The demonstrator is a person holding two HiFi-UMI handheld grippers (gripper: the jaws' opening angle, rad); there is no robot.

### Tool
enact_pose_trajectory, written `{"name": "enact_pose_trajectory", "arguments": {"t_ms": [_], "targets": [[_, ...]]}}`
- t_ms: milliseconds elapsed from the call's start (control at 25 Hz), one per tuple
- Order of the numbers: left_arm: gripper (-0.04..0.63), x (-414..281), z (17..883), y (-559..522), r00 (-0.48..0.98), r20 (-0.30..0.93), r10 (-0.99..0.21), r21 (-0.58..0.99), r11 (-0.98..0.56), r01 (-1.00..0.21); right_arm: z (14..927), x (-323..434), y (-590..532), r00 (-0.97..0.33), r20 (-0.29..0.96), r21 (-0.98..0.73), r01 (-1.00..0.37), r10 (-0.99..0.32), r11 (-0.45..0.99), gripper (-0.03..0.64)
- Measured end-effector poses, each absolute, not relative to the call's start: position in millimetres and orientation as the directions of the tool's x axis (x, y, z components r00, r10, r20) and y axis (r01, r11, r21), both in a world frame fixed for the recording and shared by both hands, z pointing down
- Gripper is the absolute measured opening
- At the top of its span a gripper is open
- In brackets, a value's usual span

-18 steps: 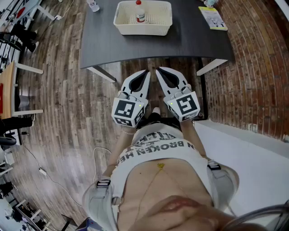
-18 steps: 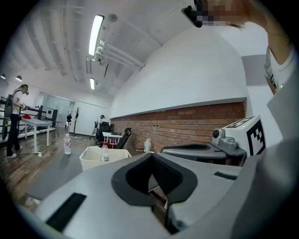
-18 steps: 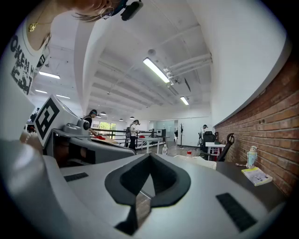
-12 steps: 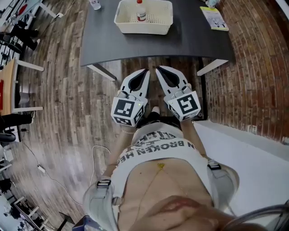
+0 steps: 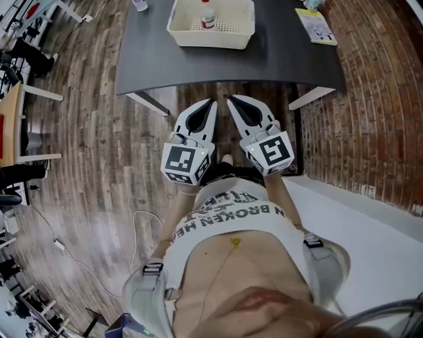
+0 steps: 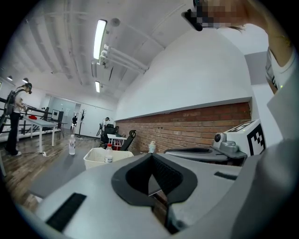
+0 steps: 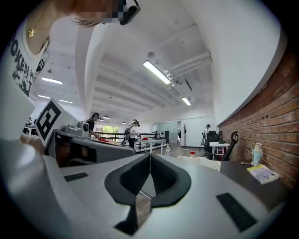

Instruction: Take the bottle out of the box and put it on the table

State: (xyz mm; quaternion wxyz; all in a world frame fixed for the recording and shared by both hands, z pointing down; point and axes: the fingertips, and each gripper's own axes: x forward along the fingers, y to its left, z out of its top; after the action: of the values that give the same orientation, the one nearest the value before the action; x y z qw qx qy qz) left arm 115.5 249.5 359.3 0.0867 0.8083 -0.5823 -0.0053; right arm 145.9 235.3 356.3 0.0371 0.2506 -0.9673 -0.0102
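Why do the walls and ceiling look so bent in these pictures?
Left gripper view: the wide lens bows the brick wall and blackens the corners. Right gripper view: the ceiling arcs likewise. Head view: the table has a near edge that bows slightly.

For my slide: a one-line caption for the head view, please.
Left gripper and right gripper, shut and empty, hover before the dark table; a bottle stands in its cream basket.

- A yellow booklet (image 5: 318, 25) lies flat, near the brick wall (image 5: 377, 92).
- A lone clear bottle (image 6: 71, 144) stands upright, well apart from the booklet.
- A thin white cable (image 5: 135, 231) trails over the plank floor (image 5: 86, 132).
- A person (image 7: 93, 123) stands far off.
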Motion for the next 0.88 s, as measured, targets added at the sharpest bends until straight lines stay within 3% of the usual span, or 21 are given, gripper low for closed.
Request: {"name": "enact_pose_trajectory", "arguments": {"t_ms": [880], "targets": [[0.006, 22.1, 387.3, 82.7, 0.494, 0.143, -0.858, 0.194, -0.465, -0.864, 375.0, 44.1, 76.5, -0.798, 0.118, 0.028, -0.592, -0.591, 0.805, 0.009]]}}
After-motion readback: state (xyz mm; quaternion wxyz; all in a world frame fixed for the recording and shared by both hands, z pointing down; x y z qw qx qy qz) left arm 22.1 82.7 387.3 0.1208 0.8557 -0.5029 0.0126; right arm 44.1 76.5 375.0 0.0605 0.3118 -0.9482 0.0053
